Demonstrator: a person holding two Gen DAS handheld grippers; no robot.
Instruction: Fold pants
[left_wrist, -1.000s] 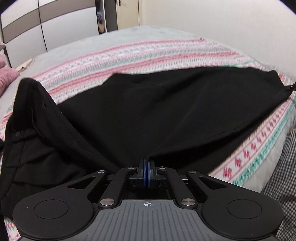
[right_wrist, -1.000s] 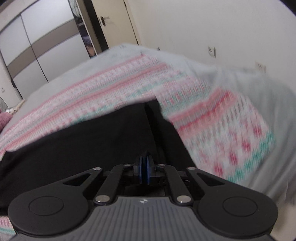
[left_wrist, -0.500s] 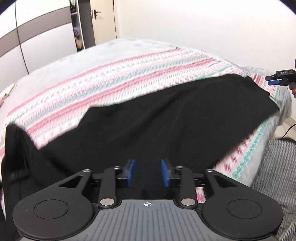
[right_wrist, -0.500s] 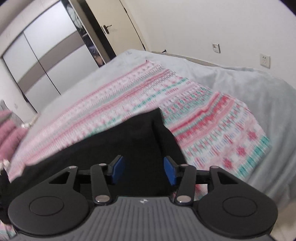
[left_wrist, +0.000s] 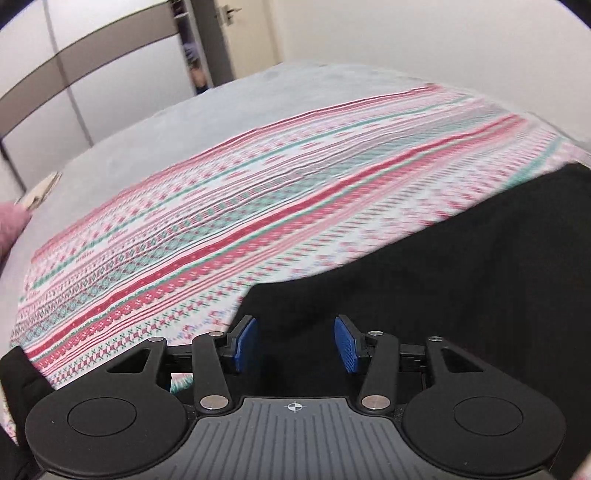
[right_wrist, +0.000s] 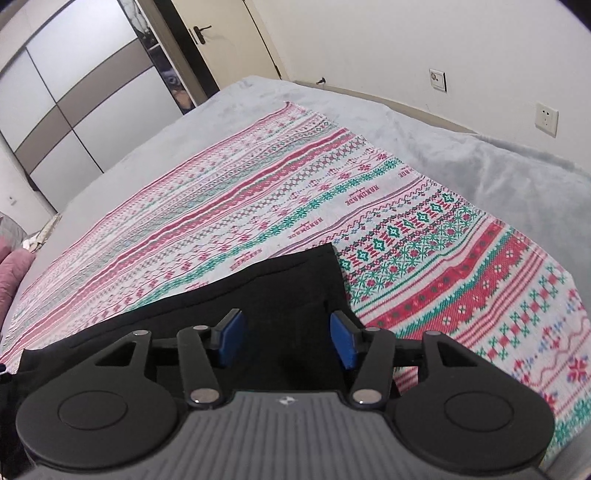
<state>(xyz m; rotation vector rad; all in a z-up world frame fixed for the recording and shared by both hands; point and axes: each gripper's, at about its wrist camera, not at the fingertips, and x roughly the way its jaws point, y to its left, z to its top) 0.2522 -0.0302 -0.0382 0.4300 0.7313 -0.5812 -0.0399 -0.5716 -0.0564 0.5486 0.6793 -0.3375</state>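
Black pants (left_wrist: 461, 288) lie flat on a patterned red, green and white blanket (left_wrist: 221, 229) on the bed. In the left wrist view the pants fill the lower right. My left gripper (left_wrist: 295, 343) is open and empty, its blue pads just above the pants' near edge. In the right wrist view one end of the pants (right_wrist: 280, 291) lies below the fingers, its corner pointing away. My right gripper (right_wrist: 286, 339) is open and empty over that end. The rest of the pants is hidden behind the gripper bodies.
A grey bedspread (right_wrist: 480, 155) lies under the blanket (right_wrist: 443, 258). A wardrobe with sliding doors (right_wrist: 74, 92) and a door (right_wrist: 221, 37) stand at the back. Wall sockets (right_wrist: 546, 118) are on the right wall. A pink pillow (left_wrist: 11, 229) lies at the left.
Both grippers were shut on the pants a second ago. They have opened, let the cloth drop flat on the blanket, and drawn back a little.
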